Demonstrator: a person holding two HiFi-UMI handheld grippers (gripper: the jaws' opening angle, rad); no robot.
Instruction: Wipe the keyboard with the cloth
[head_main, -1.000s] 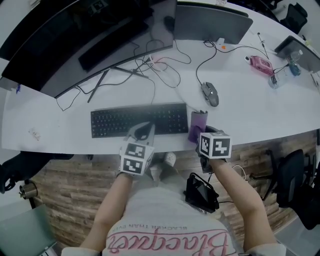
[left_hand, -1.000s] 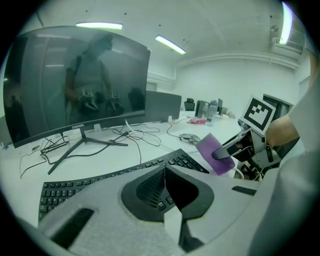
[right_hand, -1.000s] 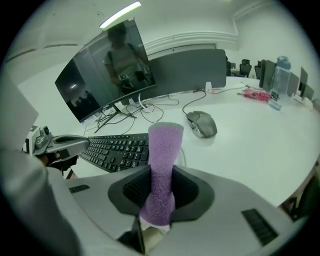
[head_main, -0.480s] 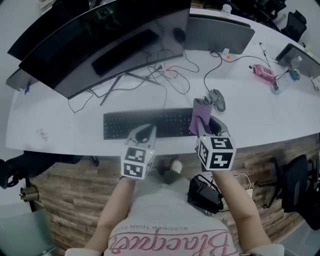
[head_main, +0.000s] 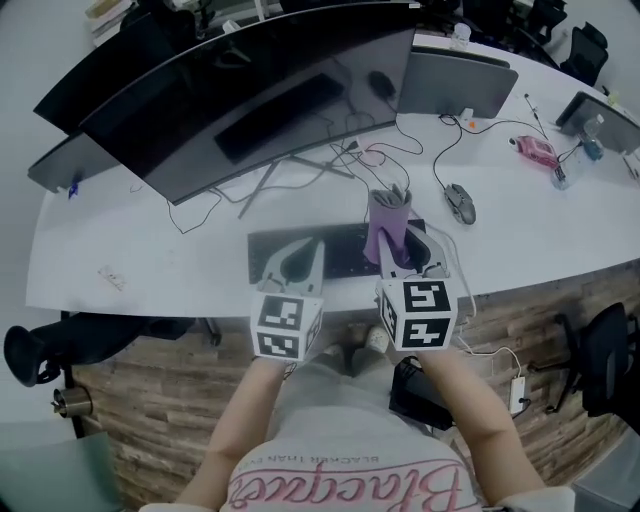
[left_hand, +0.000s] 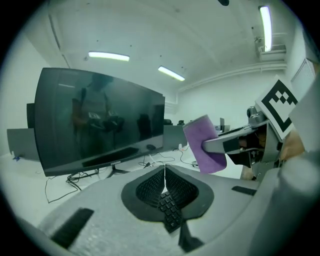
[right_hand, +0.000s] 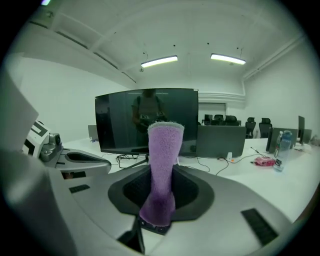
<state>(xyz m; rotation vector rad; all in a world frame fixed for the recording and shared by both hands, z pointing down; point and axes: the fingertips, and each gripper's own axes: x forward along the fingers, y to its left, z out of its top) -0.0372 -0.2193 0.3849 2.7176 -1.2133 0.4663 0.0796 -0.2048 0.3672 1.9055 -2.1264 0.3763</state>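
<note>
Your right gripper (right_hand: 157, 214) has carried the cloth (head_main: 386, 222), pinched upright in its fingers, from the table (head_main: 150, 250) edge to above the keyboard (head_main: 345, 250). Left gripper (left_hand: 164, 175) fingers are pressed together, empty. Lower the cloth and wiping can begin.

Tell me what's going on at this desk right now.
A person at a white desk holds a gripper in each hand. The right gripper is shut on a purple cloth, which sticks up from its jaws over the right end of the keyboard. The cloth looks lifted rather than pressed on the keys. The left gripper hangs over the keyboard beside it, jaws together and empty.
</note>
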